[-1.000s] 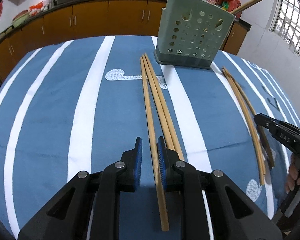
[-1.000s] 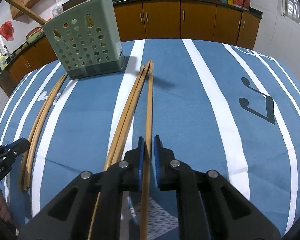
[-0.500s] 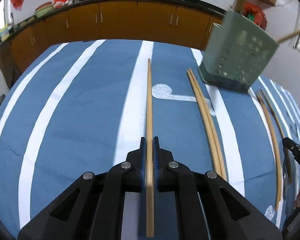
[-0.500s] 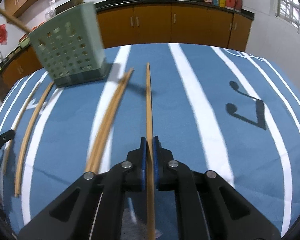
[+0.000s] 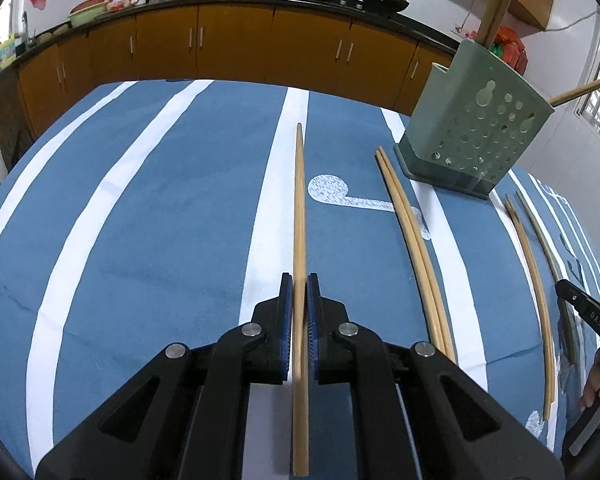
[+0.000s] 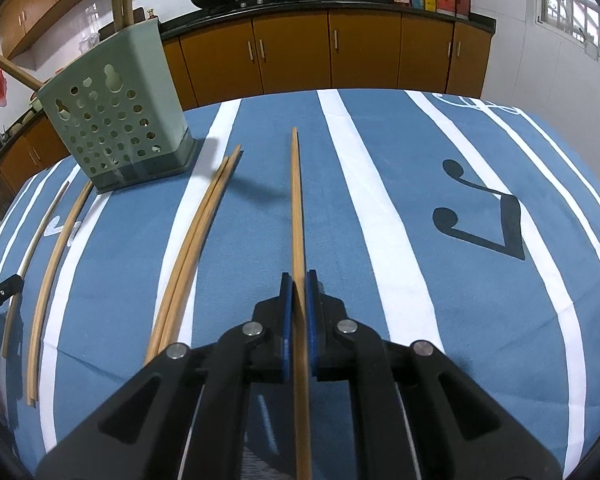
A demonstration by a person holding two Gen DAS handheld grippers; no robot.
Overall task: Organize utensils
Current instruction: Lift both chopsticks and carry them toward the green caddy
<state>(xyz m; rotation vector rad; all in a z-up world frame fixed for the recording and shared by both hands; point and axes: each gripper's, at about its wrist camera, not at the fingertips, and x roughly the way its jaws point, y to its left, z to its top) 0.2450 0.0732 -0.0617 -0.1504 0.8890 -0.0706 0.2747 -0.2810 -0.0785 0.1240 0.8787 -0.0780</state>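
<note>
My left gripper [image 5: 299,280] is shut on a wooden chopstick [image 5: 299,200] that points straight ahead over the blue striped cloth. My right gripper [image 6: 295,278] is shut on another chopstick [image 6: 296,200], held just above the cloth with its shadow to the left. A green perforated utensil holder [image 5: 472,128] [image 6: 116,128] stands at the far side between the two grippers, with sticks poking out of its top. A pair of chopsticks [image 5: 412,240] [image 6: 196,240] lies next to it. Two more chopsticks [image 5: 528,276] [image 6: 56,264] lie further out.
The blue cloth with white stripes [image 5: 140,240] covers the whole table. Orange kitchen cabinets [image 5: 236,44] run behind the table's far edge. The right gripper's tip [image 5: 564,288] and a hand show at the left wrist view's right edge.
Both grippers have closed on a chopstick each. The left one has carried its stick leftward away from the lying pair, and the right one has carried its stick rightward.
</note>
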